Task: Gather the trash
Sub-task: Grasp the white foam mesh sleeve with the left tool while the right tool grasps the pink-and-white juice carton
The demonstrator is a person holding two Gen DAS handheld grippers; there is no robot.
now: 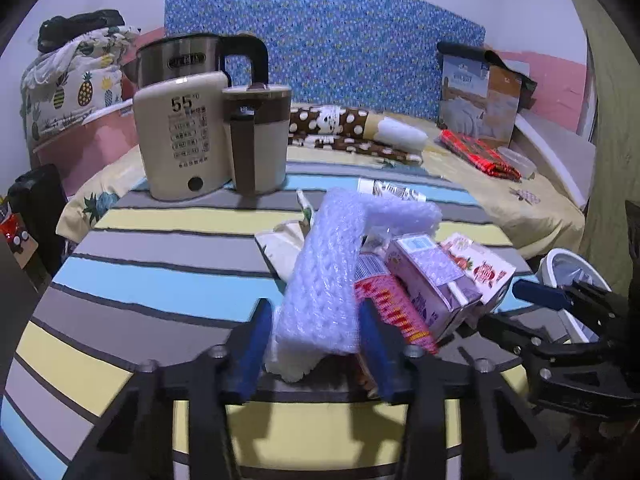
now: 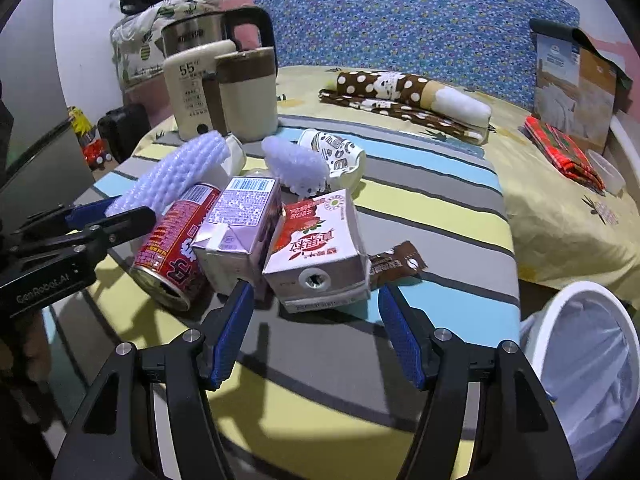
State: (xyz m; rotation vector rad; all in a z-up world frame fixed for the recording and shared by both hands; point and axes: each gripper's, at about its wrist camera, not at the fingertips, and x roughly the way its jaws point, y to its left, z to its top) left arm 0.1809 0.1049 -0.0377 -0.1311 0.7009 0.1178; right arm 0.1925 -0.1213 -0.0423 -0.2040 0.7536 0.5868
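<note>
A pile of trash lies on the striped table (image 1: pixel 160 264). My left gripper (image 1: pixel 316 344) has its blue fingers on both sides of a white foam net sleeve (image 1: pixel 324 280) and is shut on it; the sleeve also shows in the right wrist view (image 2: pixel 176 176). Beside it lie a red can (image 2: pixel 172 252), a purple drink carton (image 2: pixel 240 232) and a strawberry milk carton (image 2: pixel 320 256). My right gripper (image 2: pixel 316 324) is open and empty, just in front of the strawberry carton. A crushed paper cup (image 2: pixel 340 156), a second foam piece (image 2: pixel 296 168) and a brown sachet (image 2: pixel 396 266) lie behind.
A white bin with a plastic liner (image 2: pixel 588 360) stands off the table's right edge. A beige kettle (image 1: pixel 184 136) and a brown-lidded mug (image 1: pixel 260 136) stand at the table's far left. A bed with bedding (image 2: pixel 560 200) lies beyond.
</note>
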